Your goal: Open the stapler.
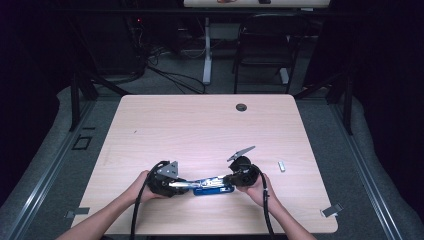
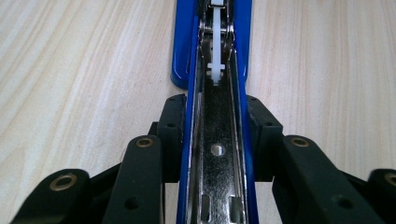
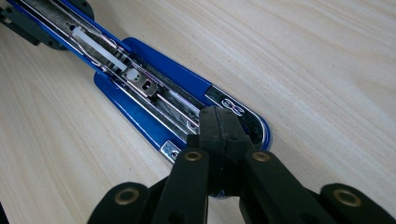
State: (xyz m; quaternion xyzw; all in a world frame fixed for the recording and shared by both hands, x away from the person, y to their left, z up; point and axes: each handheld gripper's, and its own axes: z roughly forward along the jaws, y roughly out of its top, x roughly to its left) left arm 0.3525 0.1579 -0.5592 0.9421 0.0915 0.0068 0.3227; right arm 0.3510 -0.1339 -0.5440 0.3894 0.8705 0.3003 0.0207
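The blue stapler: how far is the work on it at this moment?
Done: the stapler is swung open, its metal channel bare. In hand: the left gripper clamps the raised top arm, and the right gripper, jaws shut, presses on the base's front end. Left: the small strip of staples lies apart on the table, not yet loaded.

The stapler (image 1: pixel 212 186) is glossy blue with a bright silver metal channel inside, crossed by a white plastic strip (image 3: pixel 100 48). Both grippers, the left gripper (image 2: pixel 217 116) and the right gripper (image 3: pixel 219 133), are matte black with brass-coloured rivets, each topped by a grey plate. The table (image 1: pixel 200 125) is pale wood with fine grain; at 3 o'clock from the stapler lies a small silver-white piece (image 1: pixel 282 166).
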